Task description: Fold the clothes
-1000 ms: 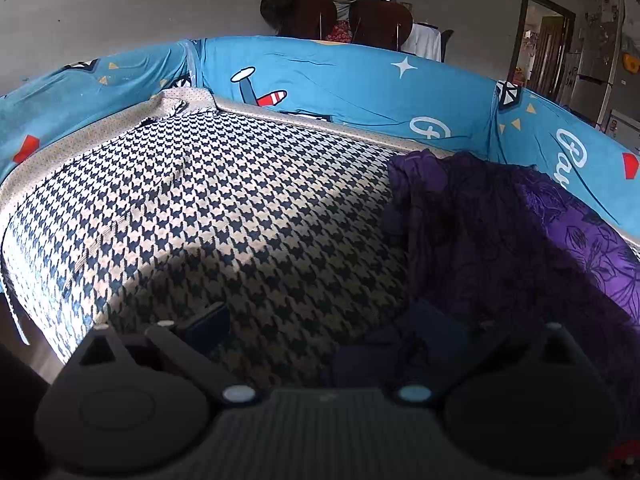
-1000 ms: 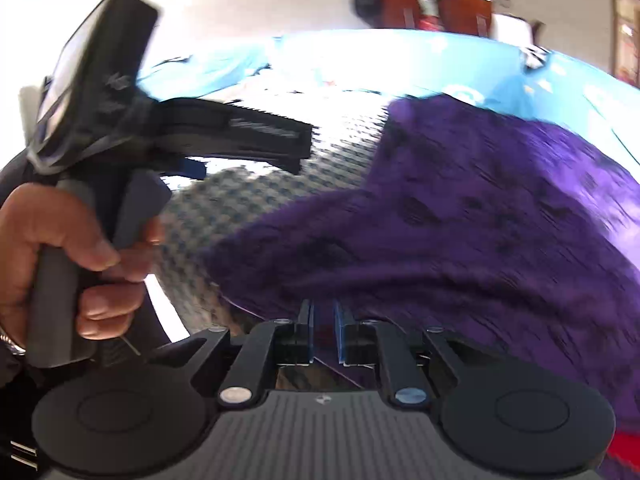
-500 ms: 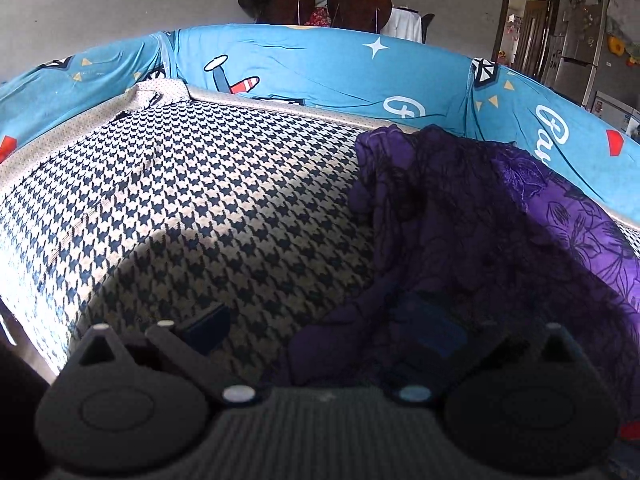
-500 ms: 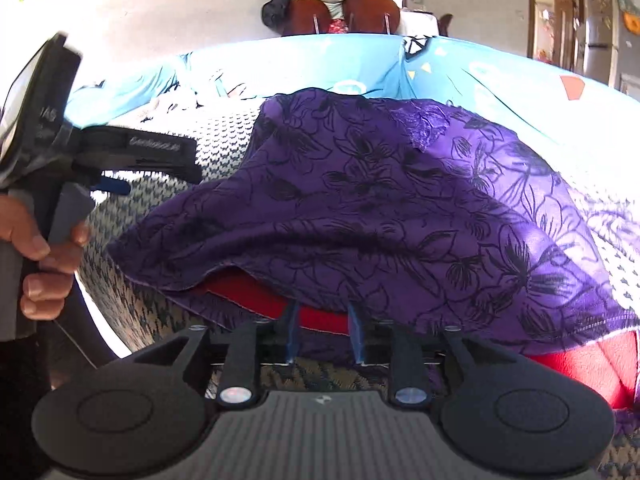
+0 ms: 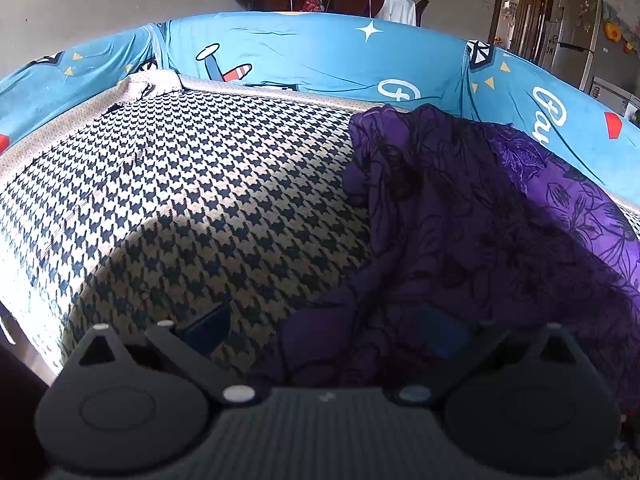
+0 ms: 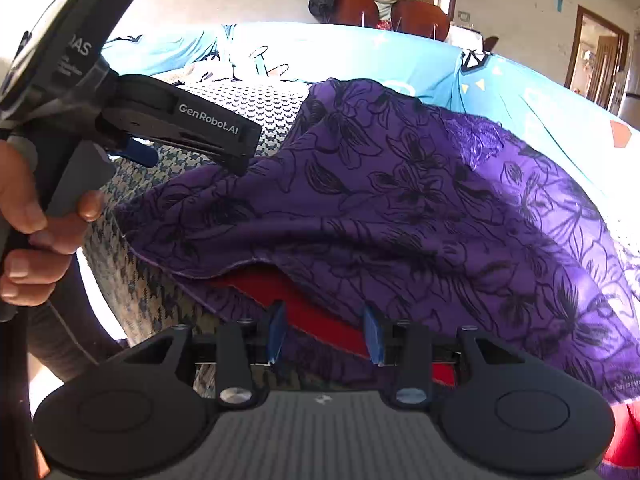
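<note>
- So the purple floral garment [image 6: 400, 200] is lying rumpled on the houndstooth-covered seat [image 5: 180, 200], over toward the right side, with the blue cartoon-print cover [image 5: 300, 48] on the cushions behind it.
- There's something red [image 6: 304, 312] peeking out from under the near hem. Could be a lining or another piece of clothing, can't tell which.
- Right gripper [image 6: 326, 330]: jaws have just been opening and now stand partly apart. The purple hem and the red bit sit between the blue pads [image 6: 277, 328], but nothing looks pinched, so I'd call it a release.
- Left gripper [image 5: 324, 328]: jaws wide. One pad is out over the bare houndstooth, the other is over or pressing into the near-left corner of the purple cloth. Not gripping anything as far as I can see.
- The right wrist view also shows the hand [image 6: 28, 240] around the left gripper's handle.
- My read: this is the gap between folds, cloth just laid down and let go. It's still pretty bunched up, so nowhere near done.
- Next move probably needs both jaws to pick fresh edges or corners, spread the thing flat, then bring one side over. Thin, slippery-looking fabric, so grab only one layer.
</note>
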